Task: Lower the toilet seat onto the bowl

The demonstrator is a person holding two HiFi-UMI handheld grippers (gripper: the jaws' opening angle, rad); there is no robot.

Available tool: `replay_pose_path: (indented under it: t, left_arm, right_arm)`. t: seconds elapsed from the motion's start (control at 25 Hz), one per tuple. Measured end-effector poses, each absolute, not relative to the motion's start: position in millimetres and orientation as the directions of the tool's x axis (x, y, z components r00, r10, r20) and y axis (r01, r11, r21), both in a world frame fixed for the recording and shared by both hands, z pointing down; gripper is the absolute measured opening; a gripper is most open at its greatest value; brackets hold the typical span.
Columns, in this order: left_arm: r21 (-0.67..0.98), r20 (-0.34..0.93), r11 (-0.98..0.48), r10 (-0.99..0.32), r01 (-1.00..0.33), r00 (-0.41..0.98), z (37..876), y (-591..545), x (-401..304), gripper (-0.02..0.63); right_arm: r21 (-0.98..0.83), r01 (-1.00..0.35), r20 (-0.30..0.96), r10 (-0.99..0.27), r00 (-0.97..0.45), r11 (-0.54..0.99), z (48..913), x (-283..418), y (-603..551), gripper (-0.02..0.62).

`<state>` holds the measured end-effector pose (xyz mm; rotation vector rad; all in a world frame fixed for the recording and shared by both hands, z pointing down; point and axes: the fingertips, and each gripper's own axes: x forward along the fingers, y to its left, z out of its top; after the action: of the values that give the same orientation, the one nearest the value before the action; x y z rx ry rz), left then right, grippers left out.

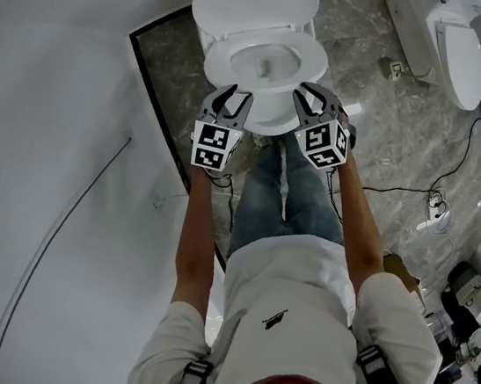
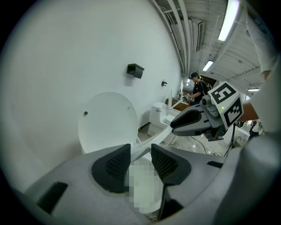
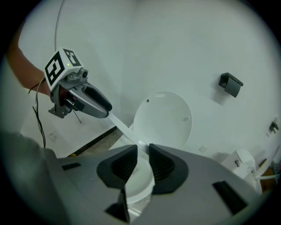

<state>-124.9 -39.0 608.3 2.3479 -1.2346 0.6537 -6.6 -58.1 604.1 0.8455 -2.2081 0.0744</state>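
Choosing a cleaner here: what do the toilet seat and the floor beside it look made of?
Toilet seat: probably moulded plastic, smooth glossy white, judging by its thin edge and even sheen. Floor: polished grey stone or stone-look tile, given the veined marbling; which one cannot be told.

Toilet seat (image 1: 311, 59) glossy white plastic; floor (image 1: 383, 127) polished stone; jaws matt, ribbed.

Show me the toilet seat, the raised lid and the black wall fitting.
toilet seat (image 1: 313, 57), head view, right side of its ring.
lid (image 3: 163, 118), right gripper view, middle of its face.
black wall fitting (image 3: 231, 84), right gripper view, its front.
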Motion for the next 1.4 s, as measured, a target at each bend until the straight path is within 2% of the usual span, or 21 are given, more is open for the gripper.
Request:
replay_pose_path:
  t: [1.4]
  left_arm:
    - [0.241, 0.652, -0.499, -0.552, -0.833, 0.520, 672.3, 31.8, -108.8, 0.152]
  right_arm:
    - [0.035, -0.625, 0.773, -0.417, -0.478, 0.780, 670.5, 14.0, 17.4, 0.087]
